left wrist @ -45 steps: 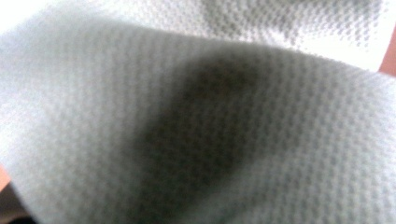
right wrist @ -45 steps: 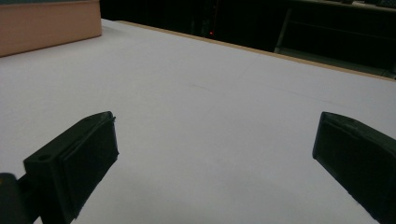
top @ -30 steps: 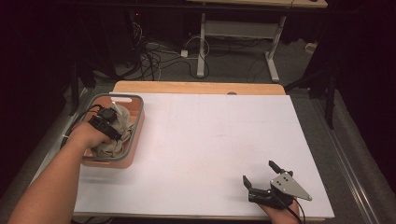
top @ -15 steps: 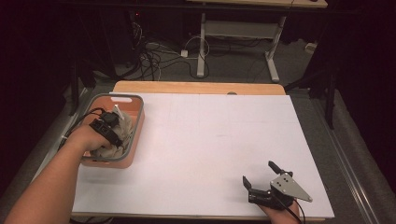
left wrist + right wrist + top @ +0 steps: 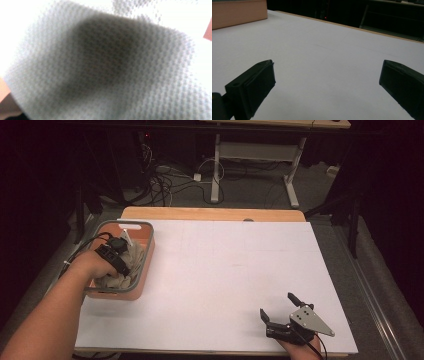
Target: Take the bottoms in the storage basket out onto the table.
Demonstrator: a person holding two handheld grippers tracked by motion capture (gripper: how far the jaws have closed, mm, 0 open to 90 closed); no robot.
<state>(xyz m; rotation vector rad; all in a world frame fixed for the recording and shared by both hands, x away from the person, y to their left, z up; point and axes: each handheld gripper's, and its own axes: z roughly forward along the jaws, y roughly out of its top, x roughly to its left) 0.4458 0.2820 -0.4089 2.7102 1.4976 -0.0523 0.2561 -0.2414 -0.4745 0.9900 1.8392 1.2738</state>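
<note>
Left gripper reaches down into the orange basket at the table's left edge, its jaws closed on a grey waffle-weave cloth that lies bunched inside the basket; the left gripper view shows the weave pressed close and blurred. Right gripper rests at the near right corner, jaws spread wide over bare white tabletop, holding nothing.

Cloth in the bin: pale grey textile with a waffle-like dimpled weave, matt, soft folds. Bin: salmon-coloured plastic, smooth, matt walls, grey rim. Table cover: white sheet, smooth, matt. Table edge: light wood, smooth. Right gripper: black matt plastic jaws; grey plate on top, flat, dull sheen.
</note>
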